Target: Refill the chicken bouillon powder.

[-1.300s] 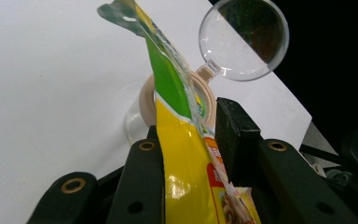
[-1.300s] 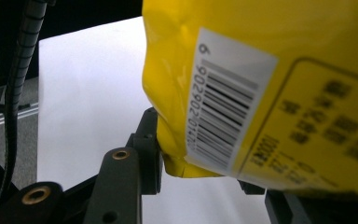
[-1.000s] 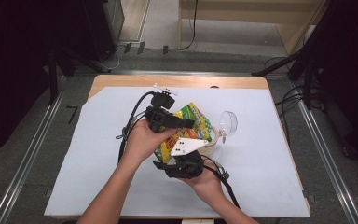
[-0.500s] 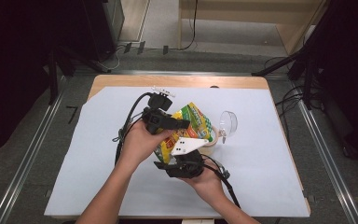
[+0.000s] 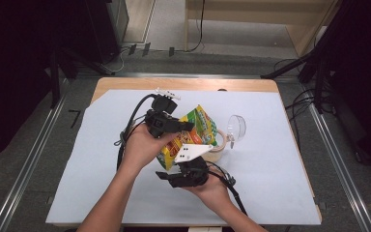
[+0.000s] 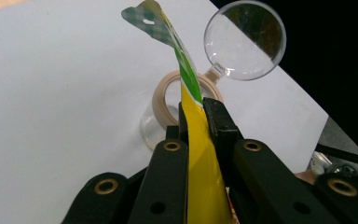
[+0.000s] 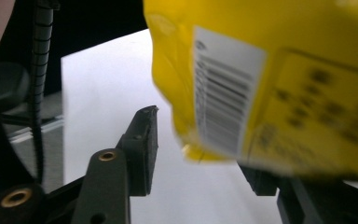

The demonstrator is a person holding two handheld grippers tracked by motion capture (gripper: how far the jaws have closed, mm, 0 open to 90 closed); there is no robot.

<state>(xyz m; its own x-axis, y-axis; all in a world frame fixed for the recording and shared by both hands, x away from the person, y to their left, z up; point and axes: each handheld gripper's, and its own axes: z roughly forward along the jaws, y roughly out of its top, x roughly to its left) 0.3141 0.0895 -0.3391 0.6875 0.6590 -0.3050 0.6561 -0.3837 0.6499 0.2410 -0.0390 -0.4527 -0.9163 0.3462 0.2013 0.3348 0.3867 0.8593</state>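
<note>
- My left hand-held gripper [image 5: 186,126] is clamped on the snack bag [image 5: 193,133]; in the left gripper view its jaws are pressed together on the yellow film [image 6: 200,154], with the green sealed edge sticking up past them.
- My right hand-held gripper [image 5: 193,162] stands with its jaws apart. In the right gripper view one pad [image 7: 142,144] is free on the left and the bag's lower corner with the barcode [image 7: 223,112] hangs between the jaws; I cannot tell whether the film touches the far jaw.
- Compared with a second ago, very little has moved: my left hand has shifted only slightly and the bag sits at nearly the same tilt, held off the counter [image 5: 101,169] between my two hands.
- I take that to mean that the lift is done and I am now lining up a second grip on the bottom of the bag, not carrying it anywhere yet.
- Just behind the bag on the white sheet are a roll of tape [image 6: 161,95] and a clear round lens with a short stem [image 6: 244,39], which looks like a magnifier. Both are close to the bag's far side.
- Next I would shut the right jaws on the lower corner, and watch that the bag does not swing into the roll.
</note>
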